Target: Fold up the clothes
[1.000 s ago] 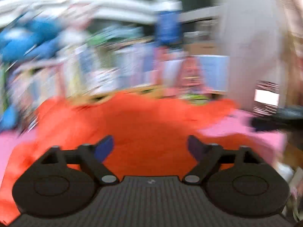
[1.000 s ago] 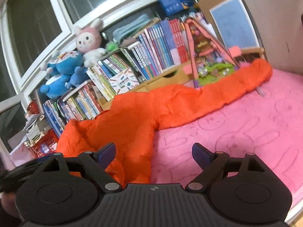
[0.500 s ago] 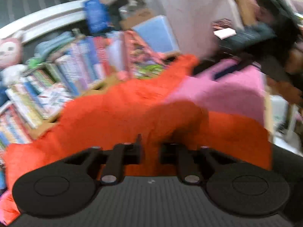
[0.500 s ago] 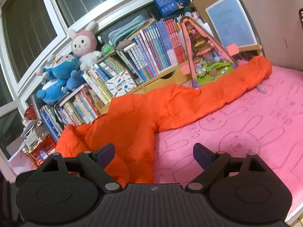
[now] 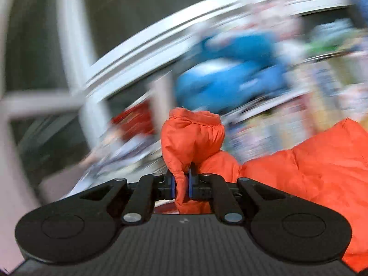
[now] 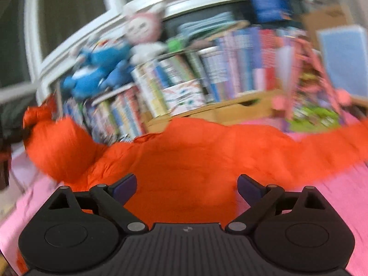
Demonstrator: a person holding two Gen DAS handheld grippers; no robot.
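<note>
An orange jacket (image 6: 184, 161) sprawls across the pink bed cover (image 6: 340, 197)

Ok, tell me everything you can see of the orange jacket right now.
The orange jacket is a puffy, quilted garment in bright, slightly shiny fabric, lying spread and rumpled on the pink blanket in front of the bookshelf. One long part, likely a sleeve, stretches toward the right. The left gripper is shut on a bunched end of it, which stands up wrinkled above the closed jaws. The right gripper hangs open over the jacket's middle; contact cannot be told. Both views are motion-blurred.
</note>
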